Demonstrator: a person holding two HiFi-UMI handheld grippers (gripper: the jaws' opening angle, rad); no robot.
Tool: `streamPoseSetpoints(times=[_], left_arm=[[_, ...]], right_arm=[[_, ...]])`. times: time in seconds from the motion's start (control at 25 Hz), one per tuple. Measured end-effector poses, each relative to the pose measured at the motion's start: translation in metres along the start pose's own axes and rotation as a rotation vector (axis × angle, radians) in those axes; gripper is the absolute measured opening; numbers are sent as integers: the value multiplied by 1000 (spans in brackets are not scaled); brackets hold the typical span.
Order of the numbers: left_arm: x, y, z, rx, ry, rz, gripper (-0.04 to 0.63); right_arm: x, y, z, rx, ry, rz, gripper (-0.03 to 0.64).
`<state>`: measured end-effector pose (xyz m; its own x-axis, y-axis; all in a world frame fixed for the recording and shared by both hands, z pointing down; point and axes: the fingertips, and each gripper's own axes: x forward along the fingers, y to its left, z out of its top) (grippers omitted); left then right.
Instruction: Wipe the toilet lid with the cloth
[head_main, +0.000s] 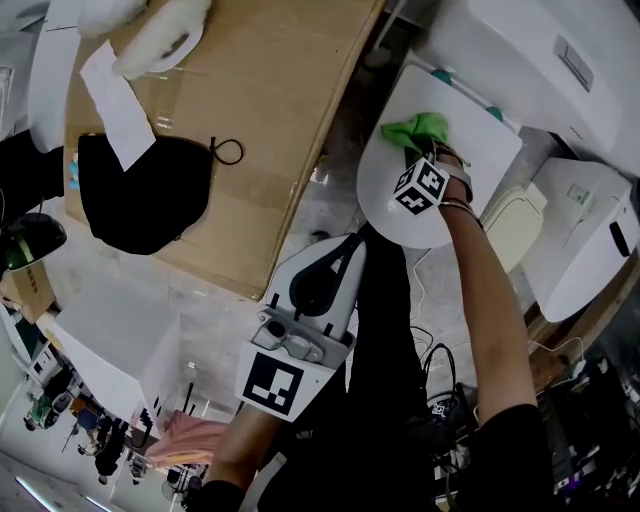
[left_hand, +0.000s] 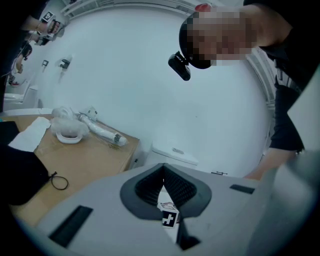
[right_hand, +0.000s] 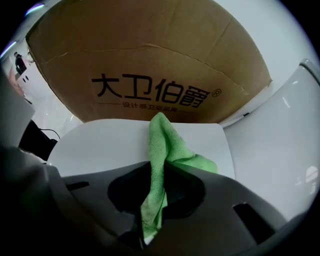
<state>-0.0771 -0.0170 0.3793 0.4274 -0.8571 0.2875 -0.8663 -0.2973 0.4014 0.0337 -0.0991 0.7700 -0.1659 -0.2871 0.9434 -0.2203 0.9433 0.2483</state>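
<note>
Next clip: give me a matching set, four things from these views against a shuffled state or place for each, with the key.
1. cloth
2. toilet lid
3. left hand-held gripper
4. black bag

A. lies on the cardboard box
B. shut, nothing between its jaws
C. white, cloth resting on it
D. green, pinched in the right hand-held gripper

Pairs: 1-D, 2-C, 3-B, 4-A

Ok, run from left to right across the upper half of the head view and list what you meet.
Black bag → black elastic loop → green cloth, lying on the toilet lid → white toilet unit at the right edge.
</note>
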Motion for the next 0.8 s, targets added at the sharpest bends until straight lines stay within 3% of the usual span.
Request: streamPoseSetpoints(times=[0.48, 0.8], left_arm=[[-66, -1, -14, 20, 8, -51, 6], [-98, -19, -25, 49, 14, -134, 6]], right_arm=[[-17, 90, -2, -58, 43, 7, 55], [-34, 162, -19, -15, 60, 10, 55]])
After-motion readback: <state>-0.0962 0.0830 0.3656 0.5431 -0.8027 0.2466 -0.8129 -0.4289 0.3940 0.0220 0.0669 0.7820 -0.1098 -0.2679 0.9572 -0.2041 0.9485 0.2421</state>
